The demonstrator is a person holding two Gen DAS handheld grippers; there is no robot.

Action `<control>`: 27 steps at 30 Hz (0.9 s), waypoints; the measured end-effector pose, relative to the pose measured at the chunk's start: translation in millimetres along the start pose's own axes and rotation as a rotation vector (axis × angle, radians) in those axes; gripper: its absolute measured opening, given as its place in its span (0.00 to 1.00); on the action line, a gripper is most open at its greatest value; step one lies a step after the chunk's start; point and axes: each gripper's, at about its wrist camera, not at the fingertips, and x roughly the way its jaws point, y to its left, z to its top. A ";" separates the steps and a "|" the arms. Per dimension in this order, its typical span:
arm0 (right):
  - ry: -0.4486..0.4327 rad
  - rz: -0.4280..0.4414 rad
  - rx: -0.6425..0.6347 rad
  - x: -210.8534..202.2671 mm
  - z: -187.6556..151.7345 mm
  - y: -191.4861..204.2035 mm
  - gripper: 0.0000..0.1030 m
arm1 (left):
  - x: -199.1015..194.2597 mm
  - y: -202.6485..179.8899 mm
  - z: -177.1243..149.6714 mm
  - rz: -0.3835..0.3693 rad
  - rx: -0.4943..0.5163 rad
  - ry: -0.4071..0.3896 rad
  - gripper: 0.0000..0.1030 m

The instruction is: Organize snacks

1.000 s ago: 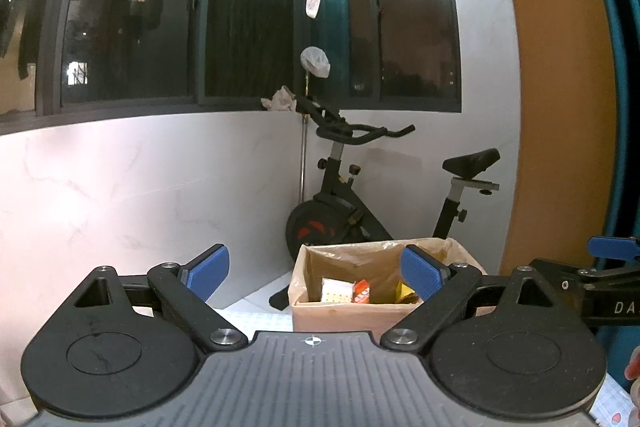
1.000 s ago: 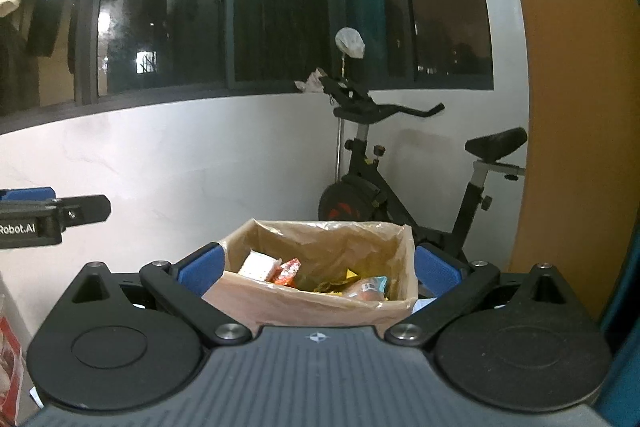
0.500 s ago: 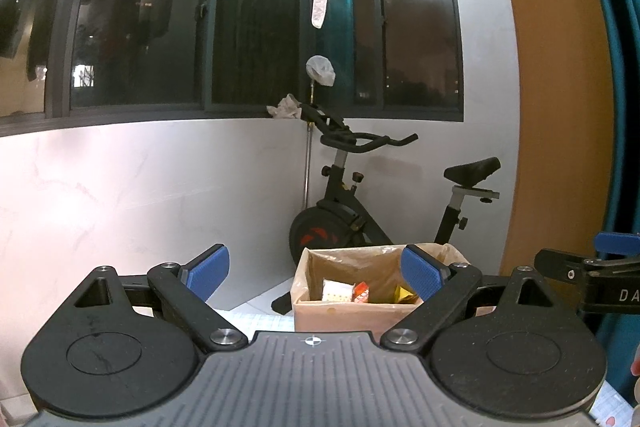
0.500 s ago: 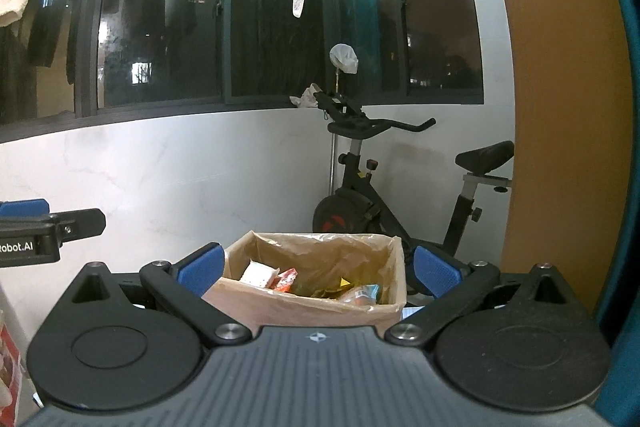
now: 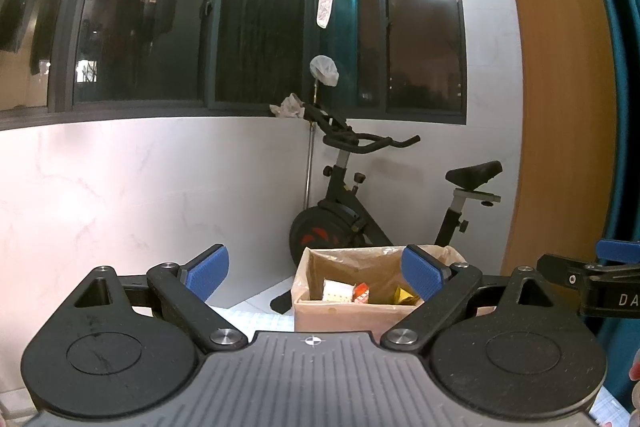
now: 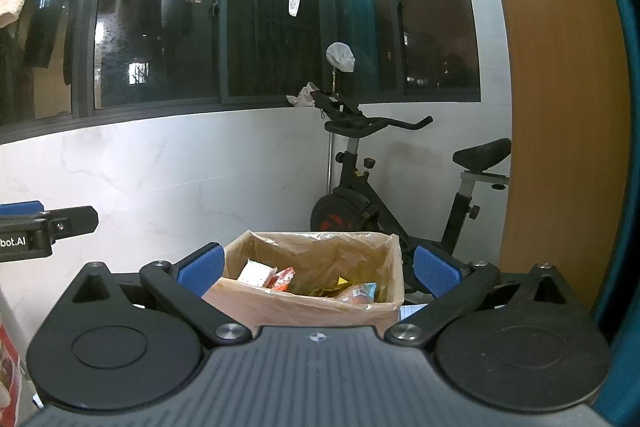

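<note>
Both grippers are held level, facing the far wall. The left gripper (image 5: 316, 273) has its jaws spread wide with nothing between them — the right gripper (image 6: 318, 269) likewise. Ahead of both sits the cardboard box (image 6: 320, 303), lined with plastic, with snack packets (image 6: 280, 277) lying inside. An exercise bike (image 5: 360, 211) stands just behind it, against the wall.

Cardboard box (image 6: 304, 311) with crinkled plastic liner (image 6: 320, 251); glossy marble wall (image 6: 180, 179).

Both wrist views face forward, level; sharing box (image 5: 336, 311) and bike (image 6: 360, 203).
</note>
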 end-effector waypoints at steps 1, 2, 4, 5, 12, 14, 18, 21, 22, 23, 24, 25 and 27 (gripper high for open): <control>0.001 0.000 0.000 -0.3 0.1 -0.3 1.00 | -0.5 -0.4 -0.1 0.001 -0.001 0.000 0.92; 0.000 0.000 0.000 -0.3 0.2 -0.2 1.00 | -1.3 -1.0 -0.2 0.002 -0.002 0.000 0.92; -0.001 0.000 0.000 -0.3 0.4 -0.4 1.00 | -2.5 -0.7 0.2 0.002 -0.004 -0.001 0.93; -0.001 0.000 0.001 -0.4 0.1 -0.7 1.00 | -3.1 -0.4 0.3 0.001 -0.005 -0.002 0.93; -0.002 0.001 0.003 0.0 0.0 -1.8 1.00 | -3.7 3.4 0.8 -0.003 -0.014 0.003 0.93; -0.002 0.002 0.004 -1.3 -0.7 -1.2 1.00 | -4.2 2.4 0.6 -0.002 -0.015 0.004 0.93; -0.001 0.001 0.003 -1.2 -0.8 -1.2 1.00 | -4.6 2.4 0.9 -0.004 -0.016 0.003 0.93; -0.001 0.002 0.004 -1.3 -0.9 -1.0 1.00 | -5.0 2.0 1.0 -0.003 -0.017 0.003 0.93; -0.001 0.001 0.003 -1.4 -0.9 -0.9 1.00 | -4.7 2.5 1.1 -0.004 -0.017 0.003 0.93; -0.001 0.001 0.003 -1.6 -0.9 -0.3 1.00 | -5.0 2.5 1.1 -0.005 -0.018 0.003 0.93; -0.001 0.002 0.003 -1.8 -1.0 -0.1 1.00 | -4.8 2.5 1.3 -0.005 -0.019 0.004 0.93; -0.002 0.003 0.004 -1.7 -1.0 -0.1 1.00 | -4.7 2.5 1.5 -0.006 -0.021 0.005 0.93; -0.001 0.003 0.003 -1.7 -1.2 0.1 1.00 | -4.8 1.7 2.2 -0.006 -0.022 0.005 0.93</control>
